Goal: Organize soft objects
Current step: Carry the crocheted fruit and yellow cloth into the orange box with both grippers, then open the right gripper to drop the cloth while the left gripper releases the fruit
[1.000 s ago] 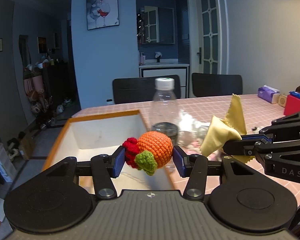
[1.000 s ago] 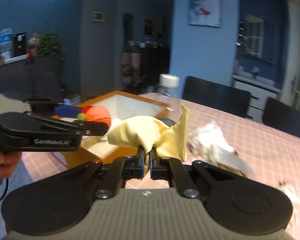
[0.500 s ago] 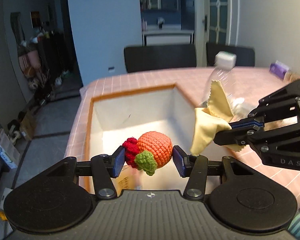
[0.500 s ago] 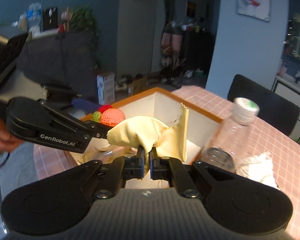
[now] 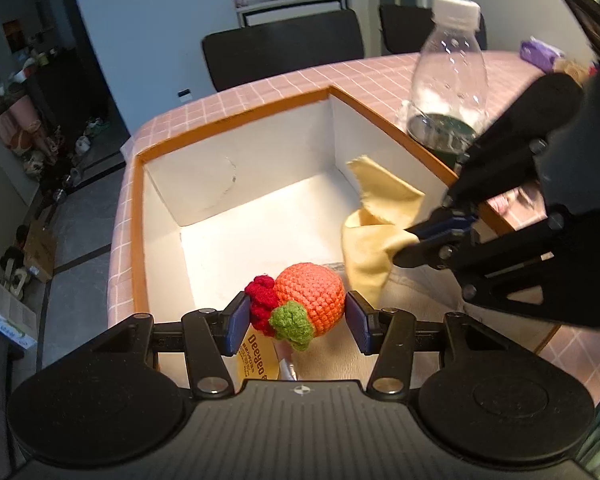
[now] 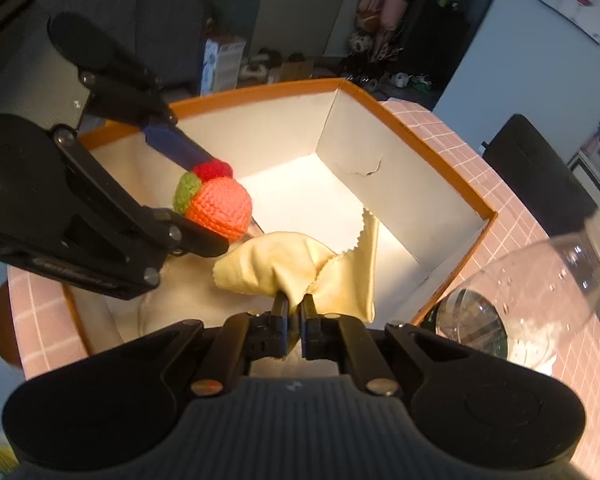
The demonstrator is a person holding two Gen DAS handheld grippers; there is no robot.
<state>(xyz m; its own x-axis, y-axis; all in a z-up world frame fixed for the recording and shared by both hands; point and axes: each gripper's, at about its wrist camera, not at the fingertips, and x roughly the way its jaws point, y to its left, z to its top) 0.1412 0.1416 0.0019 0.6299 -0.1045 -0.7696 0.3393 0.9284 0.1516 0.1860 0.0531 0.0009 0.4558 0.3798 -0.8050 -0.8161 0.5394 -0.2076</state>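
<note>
My left gripper (image 5: 296, 318) is shut on a crocheted orange fruit (image 5: 310, 298) with a green leaf and red berries, held over the open white box (image 5: 236, 168) with an orange rim. The fruit also shows in the right wrist view (image 6: 220, 208). My right gripper (image 6: 295, 312) is shut on a yellow cloth (image 6: 300, 264), which hangs inside the box beside the fruit. The cloth shows in the left wrist view (image 5: 374, 228) near the box's right wall. Both grippers are over the box's near end.
A clear plastic bottle (image 5: 446, 80) with a white cap stands on the pink checked table (image 5: 380, 76) just right of the box. A yellow label (image 5: 256, 356) and pale fabric lie on the box floor. Dark chairs (image 5: 280, 52) stand behind the table.
Both grippers have moved from above the table to over and down into the box, carrying the fruit and the cloth. Both stay shut.
</note>
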